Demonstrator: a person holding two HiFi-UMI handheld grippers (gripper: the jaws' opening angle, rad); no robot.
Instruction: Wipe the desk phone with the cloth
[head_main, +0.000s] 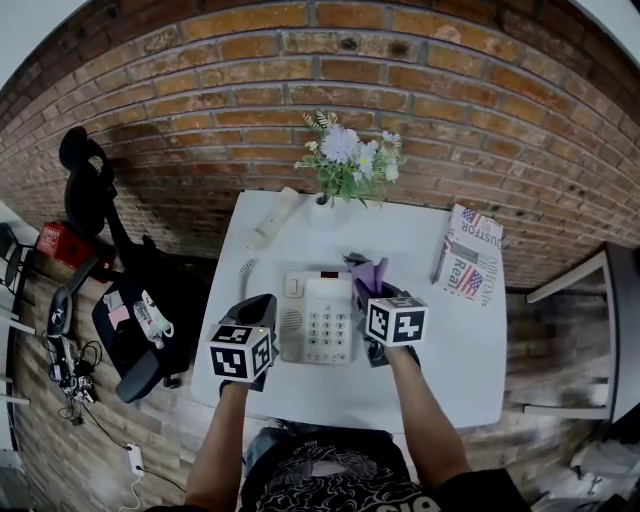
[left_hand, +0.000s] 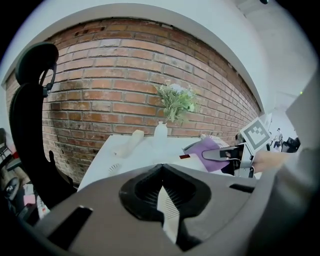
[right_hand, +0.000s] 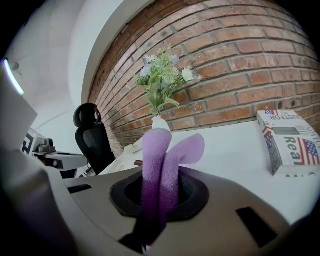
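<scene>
At the desk phone (head_main: 318, 316), right gripper (right_hand: 156, 202) clamps purple cloth (right_hand: 159, 155) — left gripper (left_hand: 165, 212) closed, empty — vase (left_hand: 160, 133) holds flowers (left_hand: 176, 101)

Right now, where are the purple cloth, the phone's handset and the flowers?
purple cloth (right_hand: 159, 165), right gripper view, on its upright folded strip.
handset (head_main: 272, 221), head view, on the middle of its body.
flowers (head_main: 348, 158), head view, on the pale blooms.
</scene>
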